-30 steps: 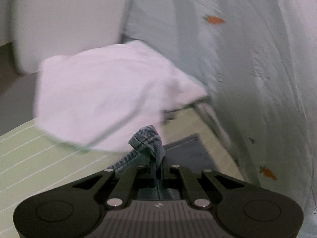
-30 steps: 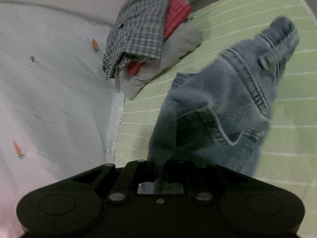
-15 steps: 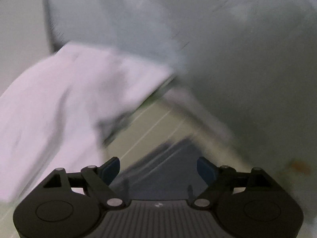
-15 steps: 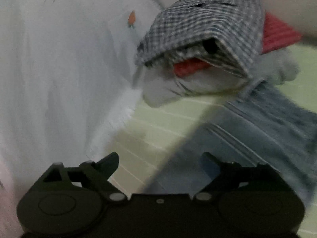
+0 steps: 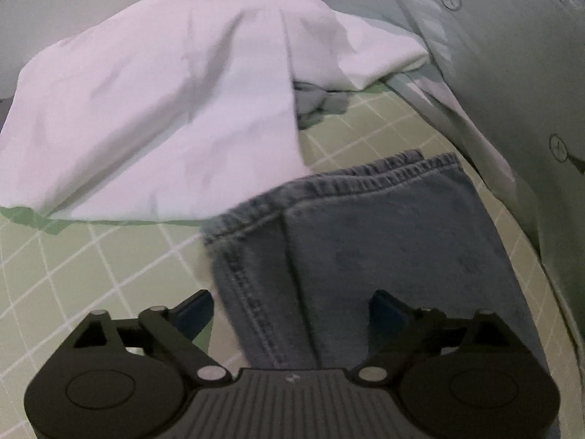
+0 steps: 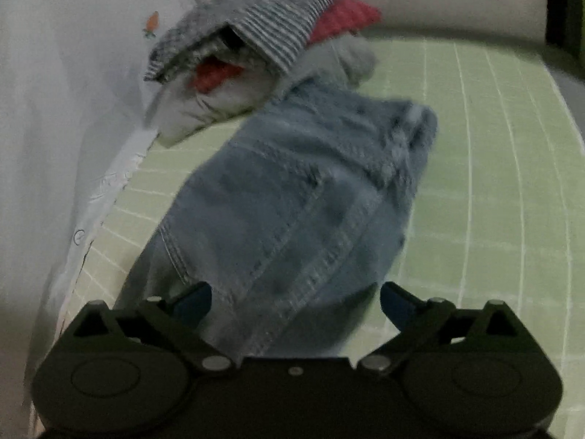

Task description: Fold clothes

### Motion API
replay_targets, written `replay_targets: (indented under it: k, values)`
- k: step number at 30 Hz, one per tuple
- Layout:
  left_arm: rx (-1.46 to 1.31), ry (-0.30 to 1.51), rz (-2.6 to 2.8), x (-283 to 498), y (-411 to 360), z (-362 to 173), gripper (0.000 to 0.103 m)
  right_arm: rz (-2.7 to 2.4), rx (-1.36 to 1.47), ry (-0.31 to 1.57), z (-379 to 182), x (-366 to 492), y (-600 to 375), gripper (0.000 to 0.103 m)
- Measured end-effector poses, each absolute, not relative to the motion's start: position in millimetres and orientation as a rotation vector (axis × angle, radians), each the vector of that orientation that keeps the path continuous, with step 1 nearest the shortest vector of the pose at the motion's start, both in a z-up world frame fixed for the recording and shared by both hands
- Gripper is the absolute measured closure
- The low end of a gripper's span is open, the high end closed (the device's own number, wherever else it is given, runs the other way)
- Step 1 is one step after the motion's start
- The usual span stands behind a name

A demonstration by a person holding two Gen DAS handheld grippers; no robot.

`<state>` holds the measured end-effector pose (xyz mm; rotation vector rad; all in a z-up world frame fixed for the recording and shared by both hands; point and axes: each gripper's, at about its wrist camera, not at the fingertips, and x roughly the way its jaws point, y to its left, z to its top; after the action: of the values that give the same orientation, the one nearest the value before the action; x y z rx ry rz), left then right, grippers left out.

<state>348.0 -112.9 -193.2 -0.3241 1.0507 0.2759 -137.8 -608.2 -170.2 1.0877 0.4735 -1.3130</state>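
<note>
We see the left gripper (image 5: 290, 307) with its jaws spread wide, nothing pinched between the blue pads (image 5: 193, 311), hanging just above the denim jeans (image 5: 369, 241), whose hemmed leg end lies flat on the green gridded sheet (image 5: 73, 285). Just beyond that hem a crumpled white garment (image 5: 164, 109) spreads over the sheet, its edge meeting the denim, with a bit of grey cloth (image 5: 314, 100) peeking from under it. Along the right runs a pale quilt (image 5: 512, 73) printed with small motifs. The right gripper (image 6: 296, 300) is likewise spread apart and empty, over the other part of the jeans (image 6: 292, 201), where a pocket and seams show, lying bunched on the same sheet (image 6: 493, 146). Past the denim, touching its far edge, sits a pile of clothes (image 6: 256, 47): a checked shirt on top, red fabric and grey cloth beneath. The quilt (image 6: 73, 109), with a small carrot print, lies on the left.
</note>
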Motion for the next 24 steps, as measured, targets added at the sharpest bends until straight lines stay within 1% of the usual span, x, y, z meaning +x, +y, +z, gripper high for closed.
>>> replay_targets:
  k: [2,3,4,5,6,7,8,9,10,13,15,17,24]
  values:
    - [-0.287,1.045,0.295,350,-122,-193,0.012,-1.304,1.167,0.478,-182,-140,-609,0.003]
    - [-0.268,1.038,0.304,349,-125,-191,0.022,-1.3,1.204,0.479,-188,-141,-609,0.002]
    - [-0.249,1.03,0.313,348,-129,-190,0.037,-1.309,1.197,0.455,-188,-141,-608,0.002]
    - [-0.241,1.024,0.312,346,-131,-188,0.045,-1.298,1.186,0.448,-188,-139,-608,0.007]
    - [-0.246,1.018,0.301,344,-132,-186,0.067,-1.282,1.142,0.472,-187,-134,-610,0.012]
    - [-0.246,1.017,0.293,343,-132,-185,0.086,-1.267,1.099,0.498,-186,-130,-613,0.031]
    - [-0.242,1.02,0.291,341,-133,-184,0.088,-1.277,1.048,0.545,-184,-125,-615,0.056]
    - [-0.244,1.022,0.288,339,-132,-183,0.091,-1.267,1.023,0.568,-183,-125,-616,0.06]
    - [-0.251,1.024,0.285,336,-130,-181,0.093,-1.251,1.044,0.546,-184,-131,-618,0.063]
    - [-0.273,1.032,0.275,323,-120,-177,0.094,-1.207,1.063,0.515,-182,-151,-621,0.073]
    - [-0.293,1.042,0.265,309,-109,-175,0.094,-1.188,1.007,0.532,-179,-159,-623,0.077]
    - [-0.314,1.066,0.253,281,-95,-172,0.094,-1.175,0.987,0.538,-177,-172,-628,0.078]
    - [-0.306,1.177,0.277,144,-45,-168,0.094,-1.186,0.91,0.581,-178,-205,-636,0.078]
